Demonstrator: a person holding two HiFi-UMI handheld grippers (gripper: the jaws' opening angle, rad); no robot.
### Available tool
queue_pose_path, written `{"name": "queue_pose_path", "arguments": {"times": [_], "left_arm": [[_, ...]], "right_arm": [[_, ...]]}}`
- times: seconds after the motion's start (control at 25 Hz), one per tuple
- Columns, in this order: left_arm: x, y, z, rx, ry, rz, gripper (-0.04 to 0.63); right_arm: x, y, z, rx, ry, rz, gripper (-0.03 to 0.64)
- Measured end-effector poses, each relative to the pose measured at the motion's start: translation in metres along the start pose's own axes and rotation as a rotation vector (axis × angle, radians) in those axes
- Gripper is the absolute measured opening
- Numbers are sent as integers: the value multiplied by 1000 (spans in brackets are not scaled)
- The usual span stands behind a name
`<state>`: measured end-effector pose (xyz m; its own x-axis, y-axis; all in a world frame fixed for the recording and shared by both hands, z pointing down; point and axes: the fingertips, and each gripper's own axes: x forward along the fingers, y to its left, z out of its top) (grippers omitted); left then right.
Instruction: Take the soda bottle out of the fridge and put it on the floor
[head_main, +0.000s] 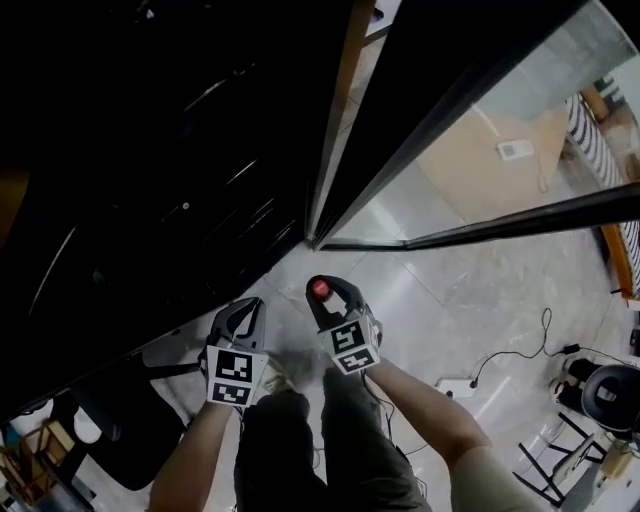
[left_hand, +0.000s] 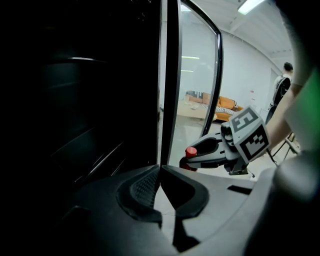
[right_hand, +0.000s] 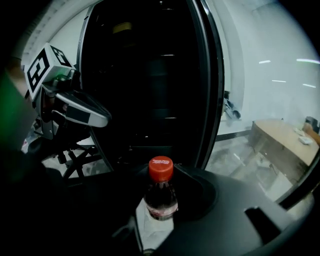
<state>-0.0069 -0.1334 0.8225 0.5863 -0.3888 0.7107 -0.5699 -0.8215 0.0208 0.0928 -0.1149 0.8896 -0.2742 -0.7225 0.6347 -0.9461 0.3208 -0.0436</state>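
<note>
Soda bottle (right_hand: 161, 192): clear round plastic with dark liquid inside and a smooth red cap on top. Your right tool (head_main: 335, 300) clamps its body between 2 partly spread jaws, holding it over the pale, marbled floor (head_main: 440, 310), just outside the dark open fridge (head_main: 150, 180) and its glass door (head_main: 480, 140). The bottle stands upright, long axis vertical, cap pointing up. Your left tool (left_hand: 160, 169) is closed and empty, its ribbed pads touching.

1 soda bottle (right_hand: 161, 195), 1 red cap (right_hand: 160, 168), 2 grippers: left gripper (head_main: 248, 312), right gripper (head_main: 326, 292), 1 fridge (head_main: 150, 150), 1 glass door (head_main: 440, 80), 1 wooden table (right_hand: 280, 145)
</note>
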Motion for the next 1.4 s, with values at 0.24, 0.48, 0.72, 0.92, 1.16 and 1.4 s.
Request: {"name": "queue_pose_path", "arguments": {"times": [0.24, 0.48, 0.72, 0.92, 1.16, 1.4], "left_arm": [[50, 1, -44, 17, -10, 2, 11], [93, 14, -84, 1, 0, 15, 11], [127, 18, -136, 0, 40, 17, 11], [155, 14, -174, 6, 74, 0, 11], [185, 3, -203, -74, 103, -60, 11], [204, -4, -212, -121, 110, -81, 11]], "right_arm": [[42, -4, -61, -5, 1, 24, 127], [83, -12, -116, -26, -3, 40, 127], [118, -12, -163, -19, -2, 64, 127], [150, -15, -199, -18, 7, 66, 127], [179, -24, -229, 53, 36, 43, 129], [187, -26, -256, 32, 68, 39, 126]]}}
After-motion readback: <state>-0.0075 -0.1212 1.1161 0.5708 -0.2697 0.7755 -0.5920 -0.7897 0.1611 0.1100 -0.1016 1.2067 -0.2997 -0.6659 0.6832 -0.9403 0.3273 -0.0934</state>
